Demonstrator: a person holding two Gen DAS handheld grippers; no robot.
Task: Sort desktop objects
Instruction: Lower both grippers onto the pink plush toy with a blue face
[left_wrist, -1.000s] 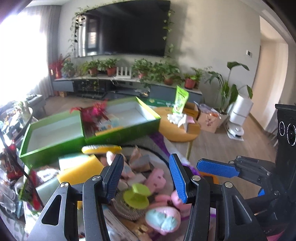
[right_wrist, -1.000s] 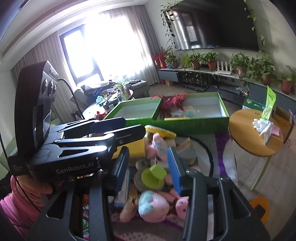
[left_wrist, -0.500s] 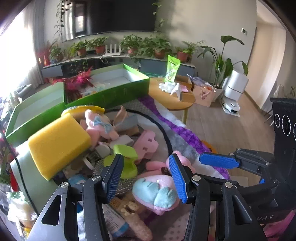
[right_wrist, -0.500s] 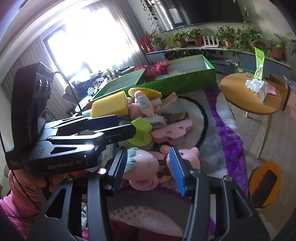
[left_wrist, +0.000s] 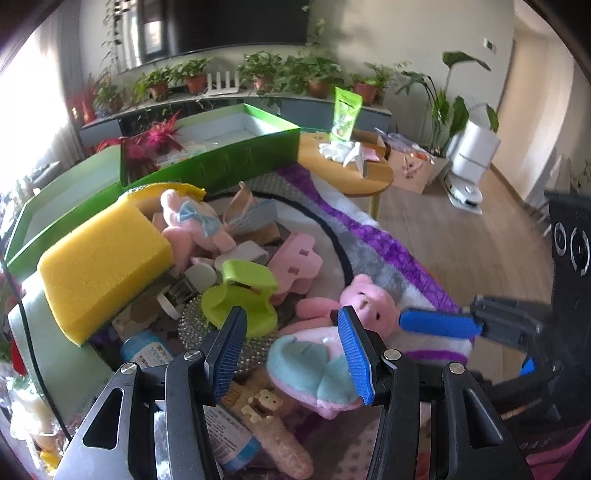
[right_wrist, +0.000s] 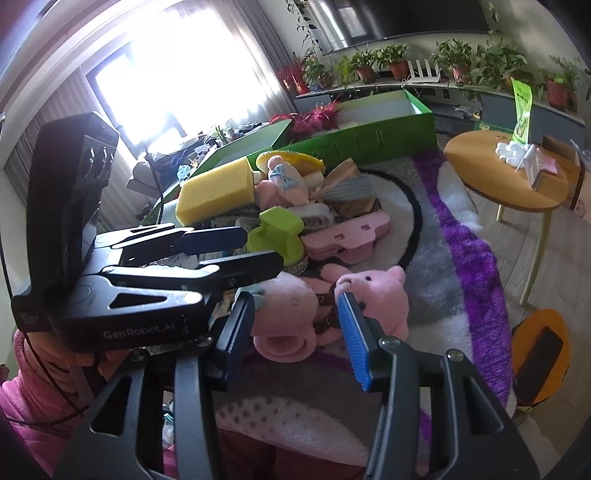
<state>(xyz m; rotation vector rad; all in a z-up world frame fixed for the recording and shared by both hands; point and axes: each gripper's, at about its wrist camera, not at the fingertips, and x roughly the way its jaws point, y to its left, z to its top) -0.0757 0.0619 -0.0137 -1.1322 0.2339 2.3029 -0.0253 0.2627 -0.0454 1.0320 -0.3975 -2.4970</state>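
Crowding fluffy pink plush pig (left_wrist: 369, 301), spongy yellow block (left_wrist: 99, 266)

A yellow sponge (left_wrist: 107, 266), a pink teddy (left_wrist: 369, 299), a lime green clip (left_wrist: 240, 299), a green box (left_wrist: 229, 162), a purple rug (left_wrist: 388, 243).

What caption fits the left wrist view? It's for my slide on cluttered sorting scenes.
Open left gripper poised over a pink-and-blue plush beside a lime green clip, yellow sponge and green boxes.
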